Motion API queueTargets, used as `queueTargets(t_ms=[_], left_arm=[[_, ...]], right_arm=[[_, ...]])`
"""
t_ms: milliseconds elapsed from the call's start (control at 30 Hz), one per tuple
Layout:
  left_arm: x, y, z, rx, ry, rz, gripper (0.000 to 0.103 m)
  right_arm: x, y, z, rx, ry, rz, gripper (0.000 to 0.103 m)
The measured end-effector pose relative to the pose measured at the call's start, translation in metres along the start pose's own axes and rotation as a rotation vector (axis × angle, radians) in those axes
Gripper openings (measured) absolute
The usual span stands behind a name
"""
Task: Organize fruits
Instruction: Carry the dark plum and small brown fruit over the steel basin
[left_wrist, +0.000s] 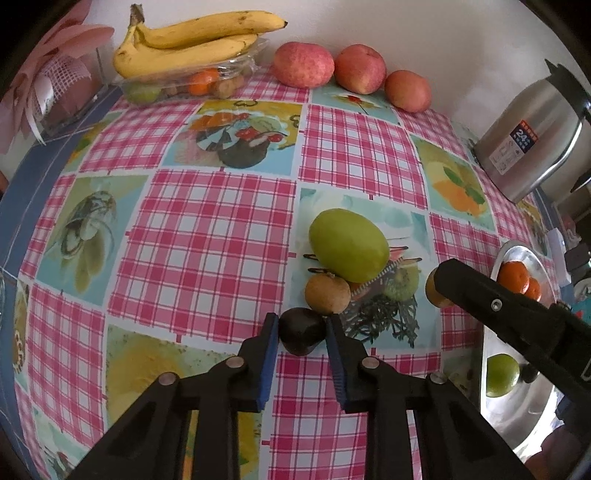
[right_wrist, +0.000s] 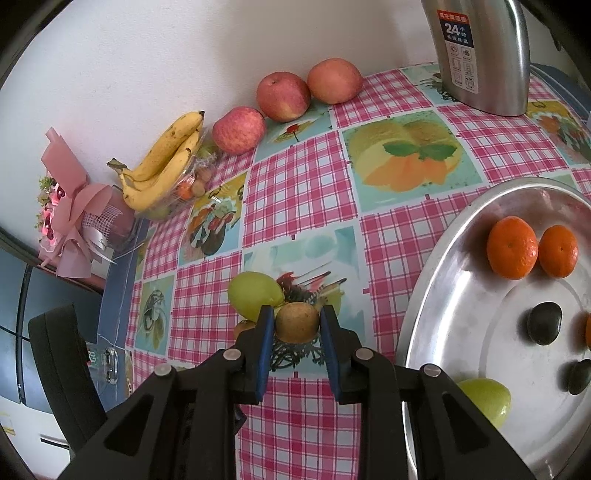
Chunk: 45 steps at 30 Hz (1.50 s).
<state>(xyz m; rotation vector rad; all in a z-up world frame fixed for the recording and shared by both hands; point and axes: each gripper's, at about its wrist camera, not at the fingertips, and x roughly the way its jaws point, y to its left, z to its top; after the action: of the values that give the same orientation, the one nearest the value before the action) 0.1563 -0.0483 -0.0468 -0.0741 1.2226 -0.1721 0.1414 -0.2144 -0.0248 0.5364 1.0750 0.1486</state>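
Observation:
My left gripper (left_wrist: 301, 328) has its blue pads on both sides of a dark, almost black fruit (left_wrist: 300, 331) on the checked tablecloth. Just beyond it lie a small brown fruit (left_wrist: 327, 294) and a large green fruit (left_wrist: 348, 244). My right gripper (right_wrist: 297, 321) has its pads on both sides of another small brown fruit (right_wrist: 296, 322); it shows in the left wrist view (left_wrist: 437, 293) behind the right gripper's finger. The green fruit (right_wrist: 255, 294) sits just behind it. A silver tray (right_wrist: 443, 295) at right holds two oranges (right_wrist: 511, 246), two dark fruits (right_wrist: 543, 323) and a green fruit (right_wrist: 487, 400).
Three red apples (left_wrist: 303, 64) line the back wall. A banana bunch (left_wrist: 184, 40) lies on a clear box of small fruits (left_wrist: 207, 83). A steel thermos (left_wrist: 532, 136) stands back right. A pink bouquet (right_wrist: 70, 221) sits at the left table edge.

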Motion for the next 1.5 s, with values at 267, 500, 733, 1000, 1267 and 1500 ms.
queueTargets(t_ms=[267,500,733,1000,1267,1500], left_arm=[[-0.022,0.005,0.003,-0.032,-0.035,0.006,0.028],[-0.051,0.011,0.009,-0.066,-0.109,0.034,0.028],[-0.074,0.006,0.012,-0.068,-0.171,0.044,0.028],[-0.091,-0.006,0.010,-0.055,-0.209,0.030,0.028],[-0.094,-0.026,0.006,-0.026,-0.206,0.001,0.028],[-0.080,-0.068,-0.002,0.066,-0.159,-0.020,0.027]], right_arm=[[-0.003,0.001,0.000,0.003,0.000,-0.009,0.026],[-0.012,0.008,-0.001,-0.057,-0.007,-0.100,0.026],[-0.021,0.014,-0.005,-0.132,-0.015,-0.194,0.026],[-0.038,0.012,-0.007,-0.157,-0.031,-0.193,0.026],[-0.059,-0.024,-0.001,-0.054,-0.035,-0.146,0.026],[-0.082,-0.076,0.004,0.056,-0.085,-0.313,0.026]])
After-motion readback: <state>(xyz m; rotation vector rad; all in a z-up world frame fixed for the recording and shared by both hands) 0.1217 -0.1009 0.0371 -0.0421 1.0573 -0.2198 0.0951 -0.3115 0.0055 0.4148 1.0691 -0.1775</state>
